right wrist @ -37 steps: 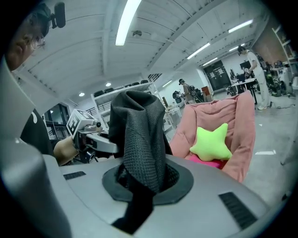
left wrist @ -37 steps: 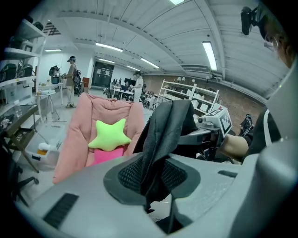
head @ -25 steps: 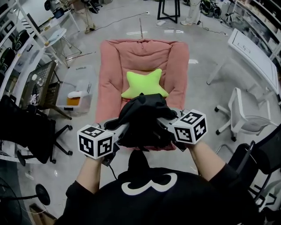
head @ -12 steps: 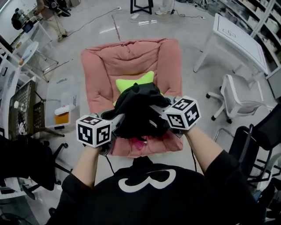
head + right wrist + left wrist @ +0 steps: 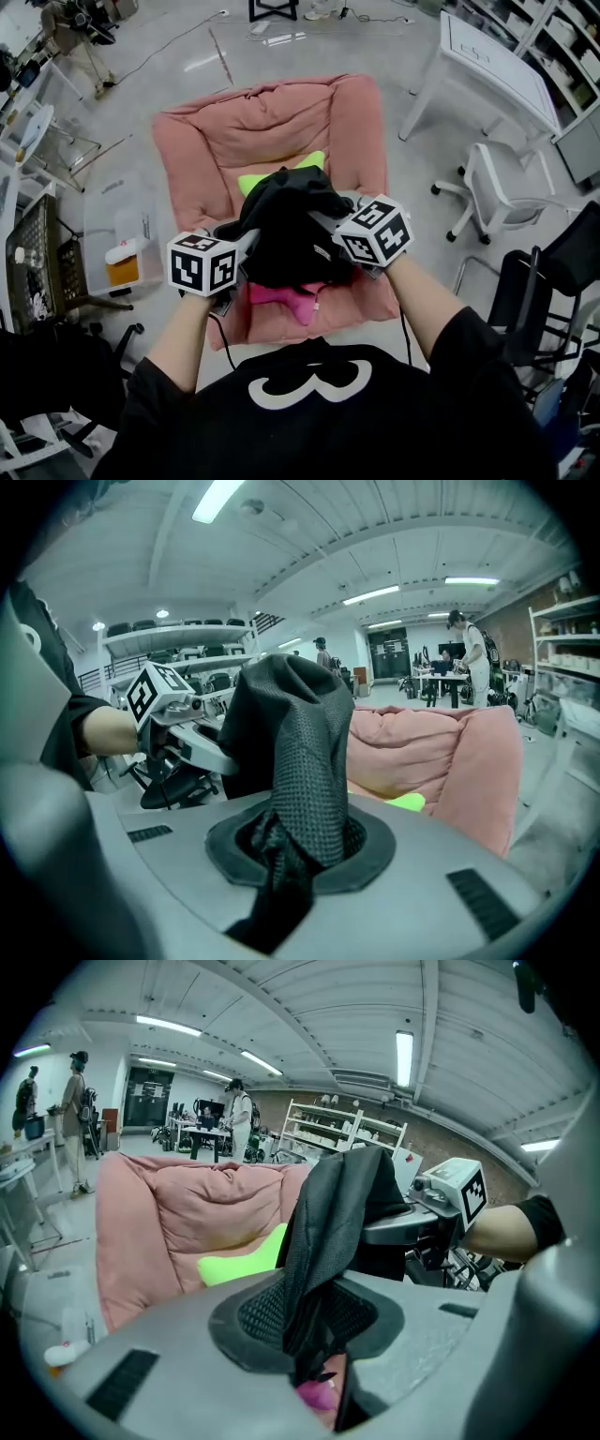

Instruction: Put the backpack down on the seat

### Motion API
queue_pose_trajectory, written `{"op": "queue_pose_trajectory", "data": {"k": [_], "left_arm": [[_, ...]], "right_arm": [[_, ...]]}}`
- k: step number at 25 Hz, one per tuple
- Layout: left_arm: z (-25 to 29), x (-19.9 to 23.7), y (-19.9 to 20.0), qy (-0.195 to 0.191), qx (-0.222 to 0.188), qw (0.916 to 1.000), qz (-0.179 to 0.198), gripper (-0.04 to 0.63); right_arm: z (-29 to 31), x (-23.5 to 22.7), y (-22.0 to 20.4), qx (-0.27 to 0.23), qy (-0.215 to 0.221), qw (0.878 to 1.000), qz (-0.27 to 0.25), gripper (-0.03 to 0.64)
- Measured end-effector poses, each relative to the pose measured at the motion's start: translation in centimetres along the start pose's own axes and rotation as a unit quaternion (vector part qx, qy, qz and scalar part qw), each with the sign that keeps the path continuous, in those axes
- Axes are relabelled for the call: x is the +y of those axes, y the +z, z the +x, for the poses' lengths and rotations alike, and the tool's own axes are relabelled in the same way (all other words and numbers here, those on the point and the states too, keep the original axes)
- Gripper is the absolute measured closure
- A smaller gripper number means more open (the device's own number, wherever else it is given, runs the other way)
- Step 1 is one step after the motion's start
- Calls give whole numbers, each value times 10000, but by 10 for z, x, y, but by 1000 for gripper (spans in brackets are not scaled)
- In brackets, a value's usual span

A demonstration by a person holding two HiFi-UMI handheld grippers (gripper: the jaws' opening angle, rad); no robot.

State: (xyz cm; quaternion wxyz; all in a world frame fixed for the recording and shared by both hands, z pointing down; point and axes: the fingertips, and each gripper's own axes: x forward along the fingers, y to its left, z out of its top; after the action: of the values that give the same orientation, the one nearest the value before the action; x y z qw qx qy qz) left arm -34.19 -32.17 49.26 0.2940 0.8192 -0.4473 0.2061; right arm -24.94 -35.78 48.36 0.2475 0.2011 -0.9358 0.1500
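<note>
A black backpack with a pink underside hangs between my two grippers, above the front of the pink armchair's seat. My left gripper is shut on a black mesh strap of the backpack. My right gripper is shut on another mesh strap. A lime-green star cushion lies on the seat behind the bag, mostly hidden by it. It also shows in the left gripper view as a green cushion.
A white desk and white office chair stand to the right. At the left is a clear storage box, with a dark chair beyond it. People stand far back in the room.
The backpack and both grippers have moved forward over the armchair, now covering more of the green cushion. The bag's pink underside has come into sight.
</note>
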Motion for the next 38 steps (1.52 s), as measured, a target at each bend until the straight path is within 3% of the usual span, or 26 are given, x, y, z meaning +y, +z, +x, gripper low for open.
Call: {"op": "queue_pose_trajectory", "data": {"k": [6,12,16,20,24,26,30,38], "left_arm": [[31,26,-18,-103,254,9996,-19,502],[56,37,-26,-145,276,9995,-3,500],[70,48,-23,-134,312,9994,-30,499],[81,59,-16,-126,301,9995,-27,499],[90,66,-21,-128,314,9994,-59,432],[96,73,-27,-87,419,9990,-131,356],[102,78,-35,-55,405,9985,-358,301],[79,62,-40,81,321,9966,-748,295]], "right_arm": [[28,-19,-24,250,-61,9997,56,555],[41,-46,-43,259,-609,9974,292,481],[40,-74,-55,232,-1100,9915,658,380],[32,-95,-71,263,-1488,9844,897,347],[21,-106,-87,96,-1813,9737,1374,327],[16,-110,-91,33,-1837,9708,1540,325],[4,-113,-101,9,-1739,9693,1740,325],[-21,-74,-92,-218,-1074,9716,2096,327]]}}
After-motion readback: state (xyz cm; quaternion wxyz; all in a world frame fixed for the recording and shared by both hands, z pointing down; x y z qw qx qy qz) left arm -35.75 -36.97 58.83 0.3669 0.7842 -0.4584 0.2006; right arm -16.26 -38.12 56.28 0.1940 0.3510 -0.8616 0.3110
